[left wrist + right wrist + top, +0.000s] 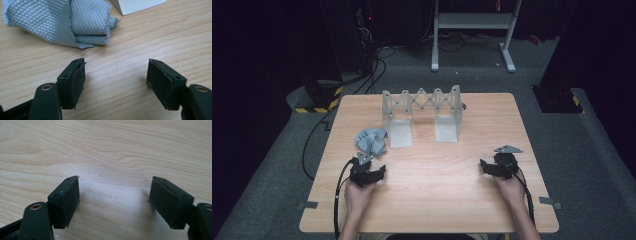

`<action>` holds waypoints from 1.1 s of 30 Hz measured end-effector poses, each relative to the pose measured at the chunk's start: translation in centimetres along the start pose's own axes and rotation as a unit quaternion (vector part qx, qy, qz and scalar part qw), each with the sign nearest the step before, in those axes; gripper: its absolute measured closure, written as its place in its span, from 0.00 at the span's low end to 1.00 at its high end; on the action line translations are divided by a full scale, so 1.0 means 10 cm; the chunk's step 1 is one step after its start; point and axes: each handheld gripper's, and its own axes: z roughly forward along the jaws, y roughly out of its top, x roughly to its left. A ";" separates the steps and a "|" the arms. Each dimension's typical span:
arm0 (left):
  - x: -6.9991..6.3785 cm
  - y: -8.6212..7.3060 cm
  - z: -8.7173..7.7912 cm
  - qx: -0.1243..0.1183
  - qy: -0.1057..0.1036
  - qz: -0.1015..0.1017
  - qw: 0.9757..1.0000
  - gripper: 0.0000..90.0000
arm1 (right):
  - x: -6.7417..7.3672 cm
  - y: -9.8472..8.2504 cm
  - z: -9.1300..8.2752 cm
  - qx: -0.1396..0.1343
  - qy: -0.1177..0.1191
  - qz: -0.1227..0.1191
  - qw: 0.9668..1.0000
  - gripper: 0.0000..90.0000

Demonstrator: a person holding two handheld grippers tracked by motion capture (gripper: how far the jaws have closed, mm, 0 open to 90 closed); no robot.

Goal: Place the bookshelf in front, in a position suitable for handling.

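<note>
The table (437, 170) is light brown wood with wavy darker lines running across it. The cloth (62, 22), near the table's left edge, is pale blue-grey with a tiny diamond pattern all over. The rack (422, 107), near the table's far edge, is see-through grey with a criss-cross top. The left claw (116, 75) is black. The right claw (115, 195) is black too.
</note>
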 end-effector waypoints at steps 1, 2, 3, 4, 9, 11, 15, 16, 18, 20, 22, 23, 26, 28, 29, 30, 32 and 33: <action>0.00 0.00 0.00 0.003 0.003 -0.002 1.000 0.33 | -0.01 0.01 0.00 0.002 0.001 -0.003 1.000 0.28; 0.00 0.01 0.00 0.006 0.003 -0.002 1.000 0.32 | 0.00 0.02 -0.01 0.009 0.003 -0.003 1.000 0.28; 0.00 0.03 0.00 0.012 0.004 -0.001 1.000 0.31 | 0.00 0.03 -0.01 0.016 0.006 -0.009 1.000 0.28; 0.00 0.05 0.00 0.018 0.003 0.000 1.000 0.32 | 0.01 0.06 -0.01 0.029 0.019 -0.022 0.999 0.27; 0.01 0.11 -0.06 -0.005 -0.016 -0.013 1.000 0.40 | 0.05 0.13 -0.01 0.058 0.039 -0.047 0.996 0.28; 0.01 0.16 -0.09 -0.017 -0.022 -0.018 0.999 0.40 | 0.06 0.15 -0.02 0.064 0.048 -0.054 0.995 0.35; 0.01 0.25 -0.08 -0.012 -0.027 -0.008 1.000 0.42 | 0.10 0.17 -0.02 0.053 0.032 -0.063 0.996 0.49; 0.01 0.26 -0.08 -0.016 -0.032 -0.011 0.999 0.42 | 0.11 0.17 -0.02 0.050 0.032 -0.064 0.996 0.54; 0.02 0.30 -0.07 -0.014 -0.038 -0.015 0.999 0.43 | 0.13 0.19 -0.01 0.049 0.043 -0.064 0.996 0.60; 0.02 0.33 -0.06 -0.012 -0.042 -0.017 0.999 0.44 | 0.15 0.22 -0.01 0.042 0.041 -0.064 0.996 0.60; 0.02 0.37 -0.05 -0.013 -0.044 -0.018 0.999 0.44 | 0.15 0.25 0.00 0.037 0.047 -0.057 0.997 0.59; 0.02 0.38 -0.04 -0.017 -0.047 -0.020 0.999 0.44 | 0.15 0.27 0.02 0.033 0.051 -0.055 0.997 0.58; 0.01 0.46 -0.01 -0.014 -0.052 -0.021 0.998 0.43 | 0.15 0.33 0.06 0.025 0.070 -0.043 0.996 0.53; 0.00 0.51 0.01 -0.016 -0.054 -0.024 0.998 0.42 | 0.18 0.36 0.10 0.024 0.081 -0.040 0.996 0.51; 0.00 0.54 0.02 -0.016 -0.054 -0.025 0.998 0.42 | 0.20 0.38 0.12 0.025 0.084 -0.039 0.995 0.51; -0.01 0.56 0.03 -0.015 -0.053 -0.026 0.998 0.41 | 0.22 0.40 0.14 0.030 0.084 -0.040 0.995 0.52; -0.02 0.62 0.06 -0.013 -0.049 -0.028 0.998 0.41 | 0.27 0.42 0.17 0.035 0.076 -0.049 0.995 0.52; -0.02 0.64 0.08 -0.011 -0.047 -0.029 0.998 0.41 | 0.29 0.43 0.18 0.039 0.073 -0.051 0.995 0.52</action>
